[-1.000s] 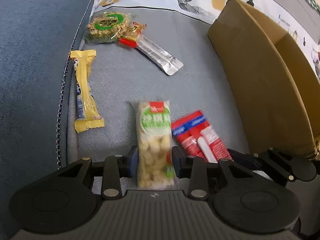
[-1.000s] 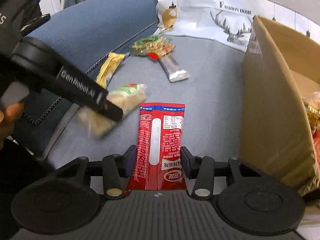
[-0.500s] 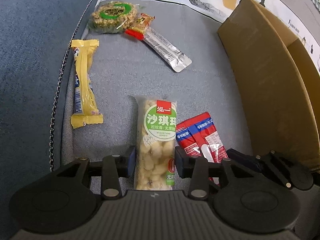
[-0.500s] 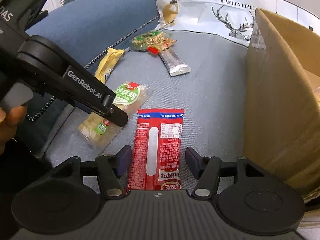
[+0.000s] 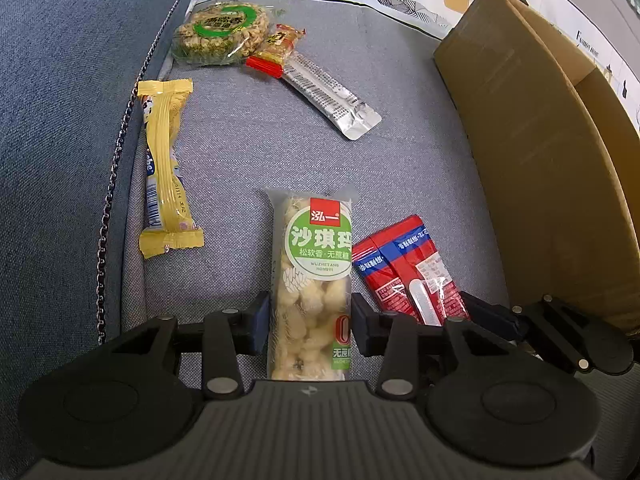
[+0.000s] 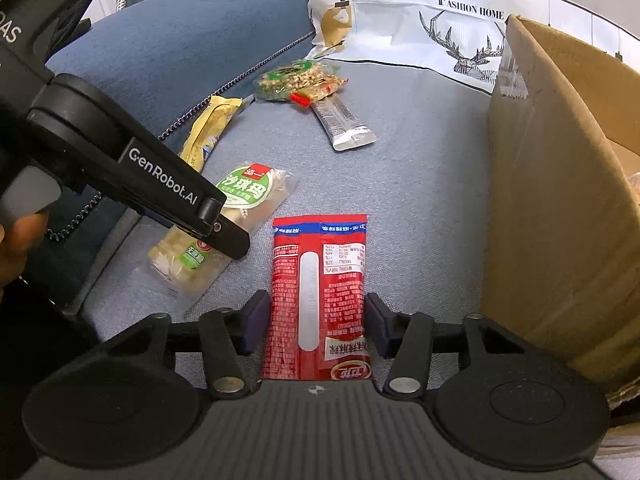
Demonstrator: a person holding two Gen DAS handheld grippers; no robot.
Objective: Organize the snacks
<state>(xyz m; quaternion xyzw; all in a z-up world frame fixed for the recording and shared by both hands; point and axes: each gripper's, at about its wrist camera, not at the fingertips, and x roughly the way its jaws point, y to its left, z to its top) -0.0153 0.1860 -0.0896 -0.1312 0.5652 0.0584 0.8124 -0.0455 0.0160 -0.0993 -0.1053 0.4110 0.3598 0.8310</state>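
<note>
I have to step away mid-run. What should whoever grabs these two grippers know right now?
Left gripper: straddles the green-label snack pack on the sofa seat, grip uncertain.
Right gripper: jaws closing around the red packet; contact unclear.
Cardboard box stands to the right, some snacks inside.
Left: yellow bar, round green cake, silver stick, plus both packs.

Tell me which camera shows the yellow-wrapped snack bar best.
The left wrist view: the yellow-wrapped snack bar lies in full sight, both crimped ends visible, beside the cushion seam. In the right wrist view, the left gripper's arm covers its near end.
</note>
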